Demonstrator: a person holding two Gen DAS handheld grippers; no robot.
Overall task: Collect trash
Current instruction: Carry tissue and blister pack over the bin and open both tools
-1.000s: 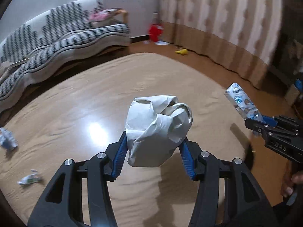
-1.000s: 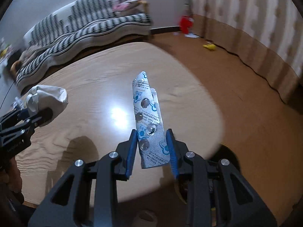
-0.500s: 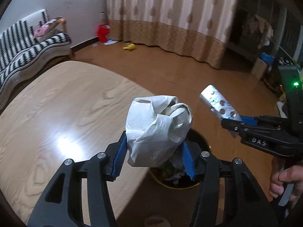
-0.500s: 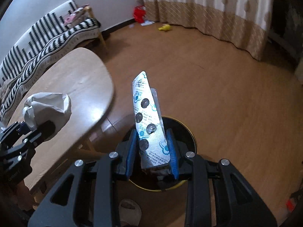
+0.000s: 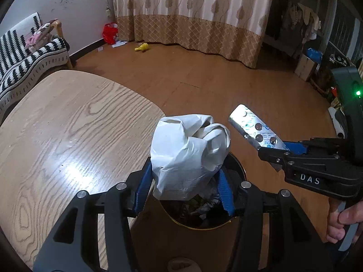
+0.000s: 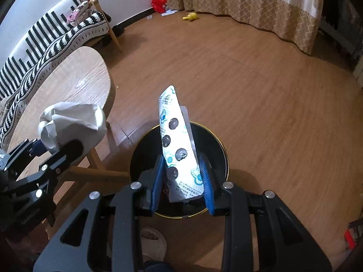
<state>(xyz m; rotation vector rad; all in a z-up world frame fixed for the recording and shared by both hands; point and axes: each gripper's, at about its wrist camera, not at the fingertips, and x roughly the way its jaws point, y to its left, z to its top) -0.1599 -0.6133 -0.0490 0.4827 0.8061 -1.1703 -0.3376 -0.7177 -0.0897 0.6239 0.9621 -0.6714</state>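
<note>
Left gripper (image 5: 185, 176) clamps crumpled paper wad (image 5: 188, 154); right gripper (image 6: 182, 181) clamps blister pack (image 6: 178, 145). Both above trash bin (image 6: 223, 149). Centre each over bin mouth, release separately.

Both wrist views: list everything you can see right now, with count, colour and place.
paper wad: 1, white, in the left gripper's jaws
blister pack: 1, silver and blue, in the right gripper's jaws
bin: 1, black with a gold rim, on the floor beside the table
table: 1, light wood, left of the bin
sofa: 1, black and white, behind the table
curtain: 1, beige, far wall
bag: 1, red, by the curtain
toy: 1, yellow, floor
left gripper: 1, black and blue
right gripper: 1, black and blue
hand: 1, on the right gripper's handle
</note>
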